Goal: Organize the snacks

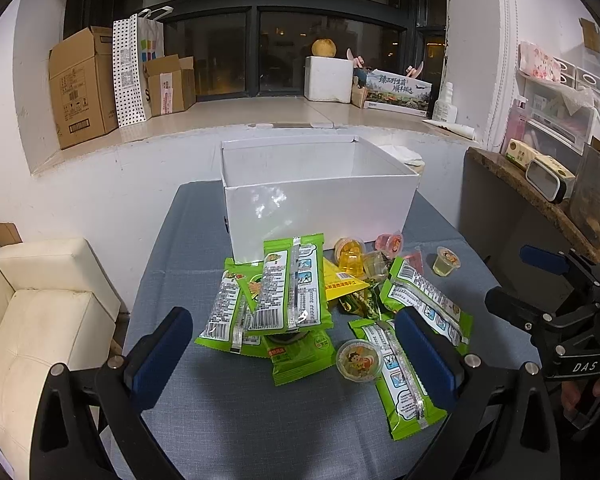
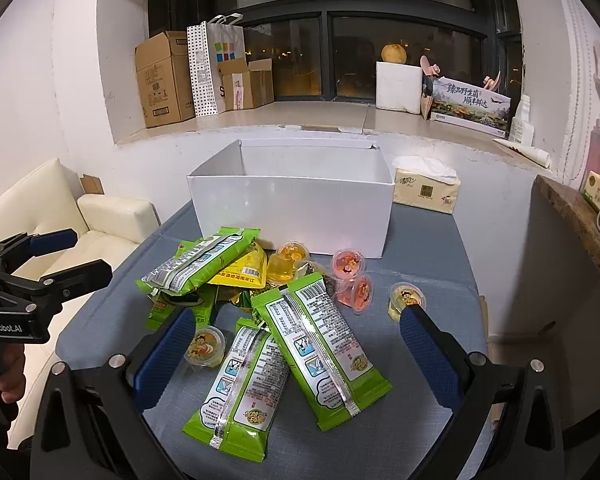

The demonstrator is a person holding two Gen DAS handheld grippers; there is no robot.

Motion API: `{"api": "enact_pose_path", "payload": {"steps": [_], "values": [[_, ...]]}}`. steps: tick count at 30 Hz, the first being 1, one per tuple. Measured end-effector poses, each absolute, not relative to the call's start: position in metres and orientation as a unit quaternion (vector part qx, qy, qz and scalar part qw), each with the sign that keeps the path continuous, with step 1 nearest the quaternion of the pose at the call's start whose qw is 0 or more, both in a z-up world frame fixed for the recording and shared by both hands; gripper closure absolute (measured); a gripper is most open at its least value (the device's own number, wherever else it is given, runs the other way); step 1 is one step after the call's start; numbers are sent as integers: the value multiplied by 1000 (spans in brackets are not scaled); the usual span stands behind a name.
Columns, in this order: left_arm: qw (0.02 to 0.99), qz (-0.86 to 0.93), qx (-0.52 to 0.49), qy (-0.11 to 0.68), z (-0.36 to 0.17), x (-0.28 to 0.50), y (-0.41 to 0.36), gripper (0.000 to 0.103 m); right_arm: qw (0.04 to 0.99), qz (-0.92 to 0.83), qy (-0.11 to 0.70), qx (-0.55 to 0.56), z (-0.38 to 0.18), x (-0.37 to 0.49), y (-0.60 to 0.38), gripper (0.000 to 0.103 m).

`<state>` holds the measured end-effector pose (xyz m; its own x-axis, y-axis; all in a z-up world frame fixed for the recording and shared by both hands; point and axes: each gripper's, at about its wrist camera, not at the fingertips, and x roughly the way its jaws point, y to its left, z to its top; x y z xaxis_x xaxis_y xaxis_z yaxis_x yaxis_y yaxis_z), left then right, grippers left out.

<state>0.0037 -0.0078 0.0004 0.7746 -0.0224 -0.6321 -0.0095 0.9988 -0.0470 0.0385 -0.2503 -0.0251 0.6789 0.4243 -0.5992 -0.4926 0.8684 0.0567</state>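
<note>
Lying jumbled before an open white box [image 1: 316, 208], green snack packets [image 2: 320, 352] stay ungrasped, both grippers' jaws wide.

White walls, dark window [image 1: 260, 52], cream sofa [image 1: 44, 320].

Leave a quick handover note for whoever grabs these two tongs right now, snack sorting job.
Left tongs: open, holding nothing, hovering over the near side of the snack pile.
Right tongs: open, holding nothing, above the two nearest green packets.
White box: at the far side of the blue-grey table, open top; nothing visible inside, though its floor is hidden.
Snacks: green packets, a yellow packet and jelly cups lie loose in front of the box.
Done: nothing visibly sorted.
Left: all the snacks, probably into the box.
</note>
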Motion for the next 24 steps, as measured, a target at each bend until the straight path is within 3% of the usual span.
{"api": "enact_pose_path", "payload": {"steps": [24], "values": [[941, -2, -23, 338, 2, 4, -8, 0, 913, 251, 317, -51, -24, 40, -253, 0]]}}
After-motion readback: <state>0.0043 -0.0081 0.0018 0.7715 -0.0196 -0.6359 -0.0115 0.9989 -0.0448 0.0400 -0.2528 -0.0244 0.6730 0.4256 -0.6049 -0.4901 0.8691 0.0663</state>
